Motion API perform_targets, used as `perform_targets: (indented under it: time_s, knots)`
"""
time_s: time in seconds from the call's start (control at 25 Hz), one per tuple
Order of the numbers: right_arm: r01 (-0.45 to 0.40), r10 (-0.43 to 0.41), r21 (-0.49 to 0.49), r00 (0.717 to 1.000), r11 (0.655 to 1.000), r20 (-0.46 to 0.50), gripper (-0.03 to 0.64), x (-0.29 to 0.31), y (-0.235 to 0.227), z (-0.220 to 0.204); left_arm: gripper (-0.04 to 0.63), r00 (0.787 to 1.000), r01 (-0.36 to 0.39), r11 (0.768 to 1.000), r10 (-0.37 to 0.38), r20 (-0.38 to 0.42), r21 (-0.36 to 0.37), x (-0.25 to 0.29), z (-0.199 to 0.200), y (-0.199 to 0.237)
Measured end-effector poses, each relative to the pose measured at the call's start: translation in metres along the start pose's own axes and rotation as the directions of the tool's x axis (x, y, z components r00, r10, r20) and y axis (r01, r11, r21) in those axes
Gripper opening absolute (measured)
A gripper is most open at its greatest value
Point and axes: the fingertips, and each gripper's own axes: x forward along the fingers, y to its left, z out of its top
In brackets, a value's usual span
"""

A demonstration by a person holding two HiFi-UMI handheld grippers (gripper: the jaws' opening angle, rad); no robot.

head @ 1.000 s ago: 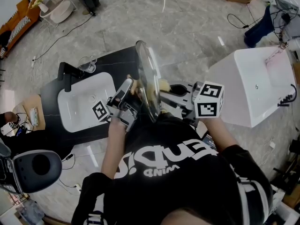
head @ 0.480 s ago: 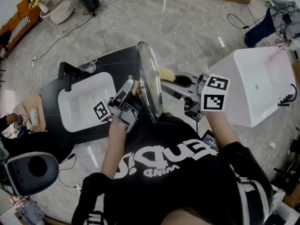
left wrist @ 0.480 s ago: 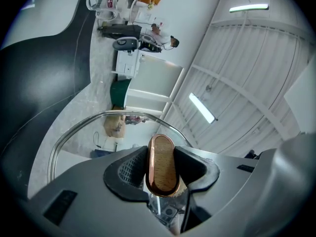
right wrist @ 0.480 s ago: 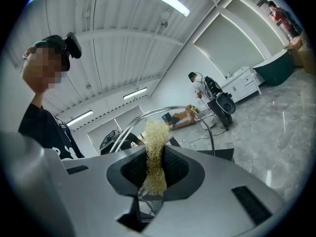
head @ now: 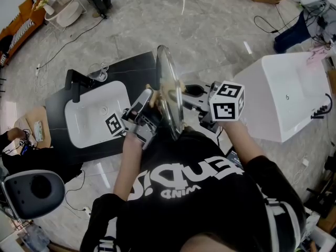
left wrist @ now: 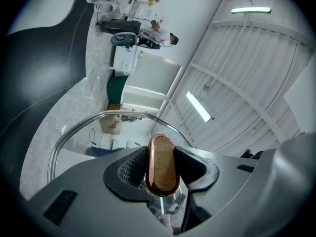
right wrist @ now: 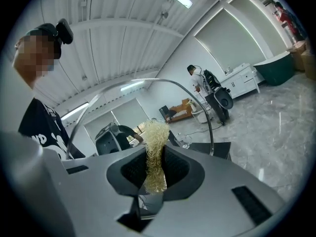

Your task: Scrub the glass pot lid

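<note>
The left hand-held gripper (left wrist: 162, 174) is pinching the wooden, copper-rimmed handle (left wrist: 162, 152) of the one glass pot lid (head: 169, 88). The lid stands on its edge in the air between the two hand-held grippers, in front of the person's chest. The right hand-held gripper (right wrist: 155, 174) is pinching one pale yellow fibrous scrubber (right wrist: 154, 142), which is right at the glass; I cannot tell if it presses on it. Each of the two hand-held grippers carries a cube (head: 227, 103) with black-and-white square markers, which have patterns only and no letters. The person's black shirt (head: 194, 193) has large white lettering that is upside down in the head view; a smaller line seems to read "WIND", and the rest I cannot read surely. Further out there is one black worktop (head: 58, 140) with one white basin (head: 89, 117) and one black tap (head: 76, 83), and to the right one white tub (head: 283, 98).
</note>
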Motion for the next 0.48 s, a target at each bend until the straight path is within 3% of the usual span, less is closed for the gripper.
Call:
perform_targets:
  time_s: [0.48]
  knots:
    - [0.034,-0.031,0.074,0.999,0.997,-0.041,0.048,0.016,-0.026,-0.026,0.179,1.000,0.006,1.000,-0.006,-0.005,-0.007,-0.004,-0.005,-0.005]
